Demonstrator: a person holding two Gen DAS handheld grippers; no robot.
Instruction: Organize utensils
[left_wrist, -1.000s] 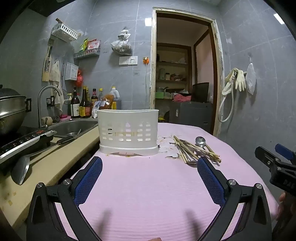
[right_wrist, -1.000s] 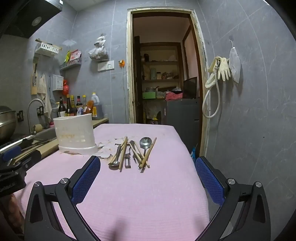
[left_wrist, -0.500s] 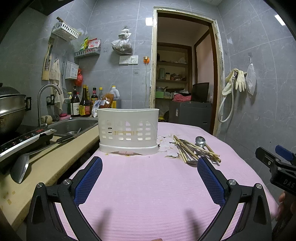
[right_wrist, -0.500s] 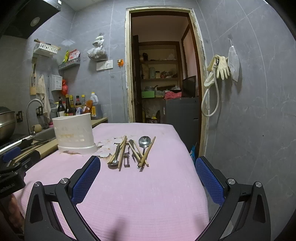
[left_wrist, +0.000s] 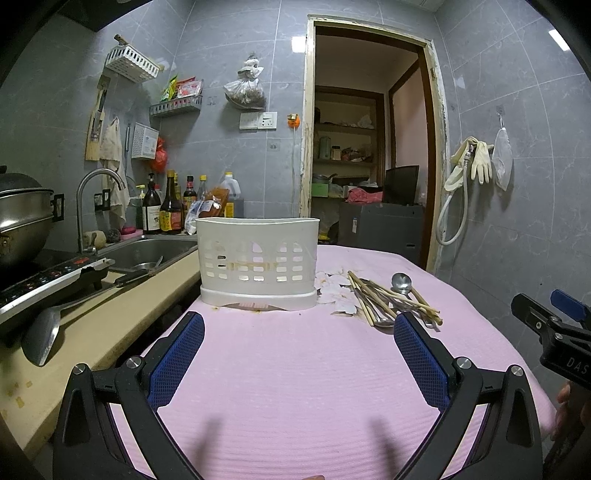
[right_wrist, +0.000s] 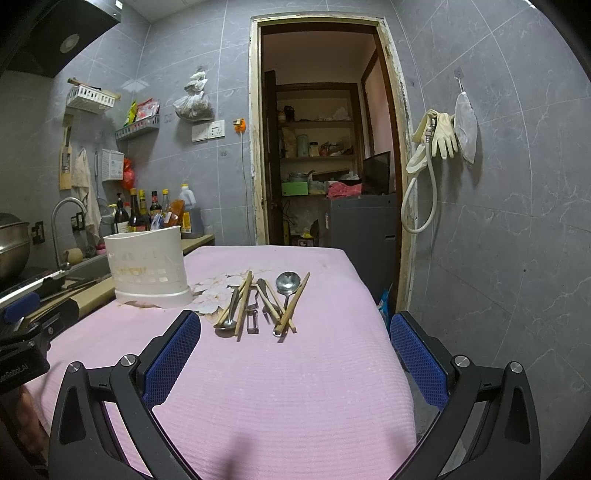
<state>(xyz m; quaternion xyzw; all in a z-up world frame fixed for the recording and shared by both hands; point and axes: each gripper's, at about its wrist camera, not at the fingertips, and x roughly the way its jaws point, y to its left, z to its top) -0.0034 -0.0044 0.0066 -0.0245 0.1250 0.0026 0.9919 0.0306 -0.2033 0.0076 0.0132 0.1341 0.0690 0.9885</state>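
Observation:
A white slotted utensil holder (left_wrist: 258, 258) stands upright on the pink table cloth (left_wrist: 295, 369); it also shows in the right wrist view (right_wrist: 147, 267). To its right lies a loose pile of utensils (right_wrist: 264, 302): wooden chopsticks (right_wrist: 293, 301), metal spoons (right_wrist: 287, 282) and a peeler (right_wrist: 253, 314). The pile also shows in the left wrist view (left_wrist: 388, 299). My left gripper (left_wrist: 297, 354) is open and empty, above the cloth in front of the holder. My right gripper (right_wrist: 295, 350) is open and empty, in front of the pile.
A counter (left_wrist: 92, 332) with a sink (left_wrist: 147, 251), a spatula (left_wrist: 40, 336), an induction hob (left_wrist: 44, 280) and a pot (left_wrist: 22, 210) runs along the left. Bottles (left_wrist: 166, 206) stand by the wall. A doorway (right_wrist: 325, 158) is behind the table.
Both grippers have shifted only slightly; the views are almost the same. Nothing was picked up or moved.

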